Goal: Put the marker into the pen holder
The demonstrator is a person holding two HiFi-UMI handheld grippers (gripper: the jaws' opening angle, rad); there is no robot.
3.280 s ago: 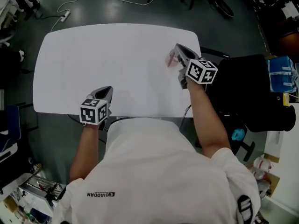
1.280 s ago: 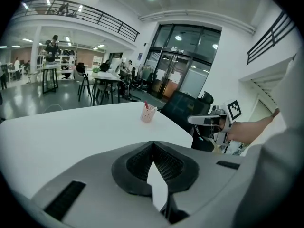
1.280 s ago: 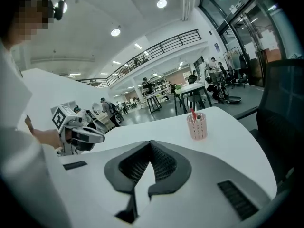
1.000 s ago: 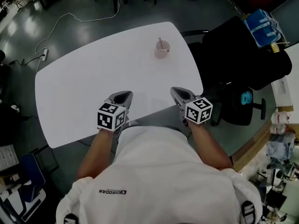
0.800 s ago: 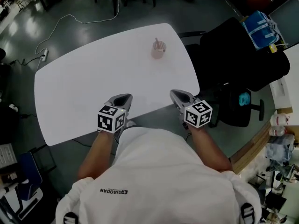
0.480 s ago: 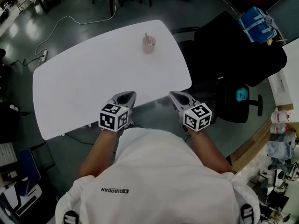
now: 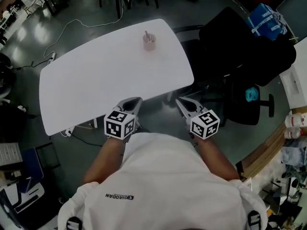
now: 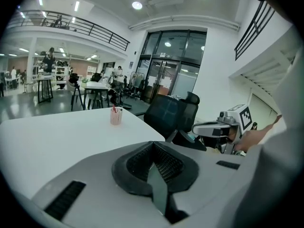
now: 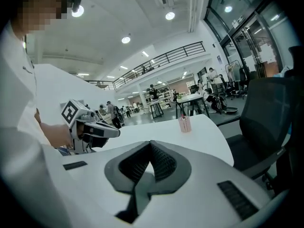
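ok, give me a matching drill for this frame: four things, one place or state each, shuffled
1. pen holder
2. marker
3. left gripper
4. black chair

A. shut and empty, at the near edge of the table
B. standing upright inside the holder
C. off the table's right side
D. on the table, near its far right corner

Pairs: 1-D, 2-B, 3-A, 4-C
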